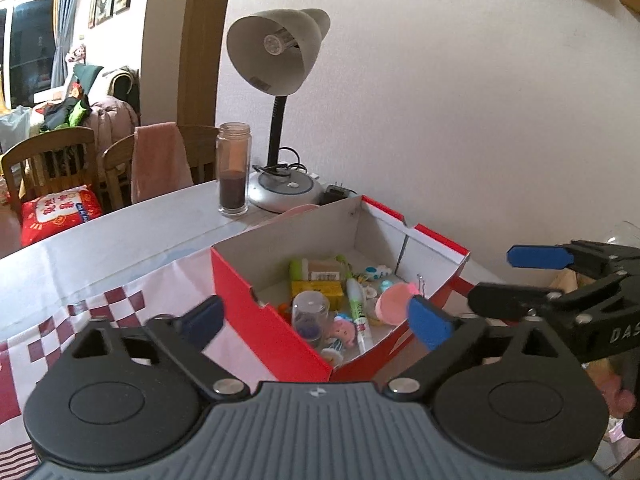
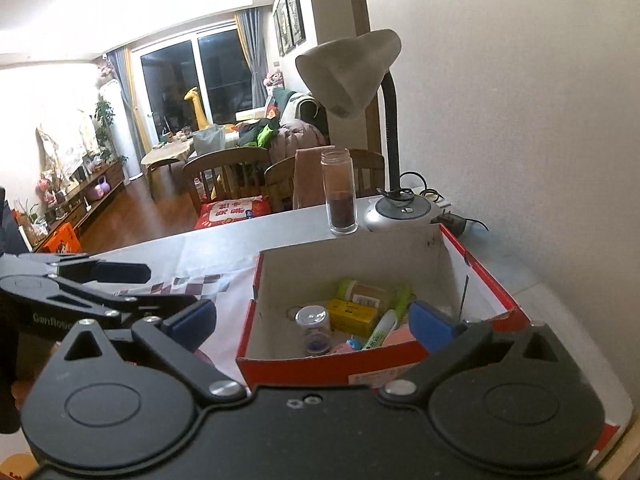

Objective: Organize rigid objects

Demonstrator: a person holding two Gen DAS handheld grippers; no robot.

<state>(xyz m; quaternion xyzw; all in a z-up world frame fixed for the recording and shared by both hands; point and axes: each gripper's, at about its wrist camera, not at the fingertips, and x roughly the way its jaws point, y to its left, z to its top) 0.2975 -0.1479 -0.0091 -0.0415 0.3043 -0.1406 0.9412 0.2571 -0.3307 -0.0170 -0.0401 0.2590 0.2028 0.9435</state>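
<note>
A red cardboard box point(image 1: 248, 304) with a white inside stands on the table, right in front of both grippers. In it lie a yellow carton point(image 1: 318, 292), a clear plastic cup point(image 1: 310, 316), a green-and-white pen point(image 1: 358, 312), a pink round piece point(image 1: 394, 304) and other small items. My left gripper point(image 1: 316, 322) hangs open just before the box's near corner, holding nothing. The right gripper point(image 1: 520, 280) shows beside it, also open. From the right wrist, my right gripper point(image 2: 313, 323) gapes wide over the box's point(image 2: 320, 368) near wall, empty, with the left gripper point(image 2: 136, 288) at the left.
Behind the box stand a glass jar point(image 1: 233, 168) of dark contents, a grey desk lamp point(image 1: 276, 60) and a black plug adapter point(image 1: 336, 194). The wall runs close along the right. A red-checked cloth point(image 1: 120, 304) covers the table on the left; wooden chairs point(image 2: 228, 180) stand beyond.
</note>
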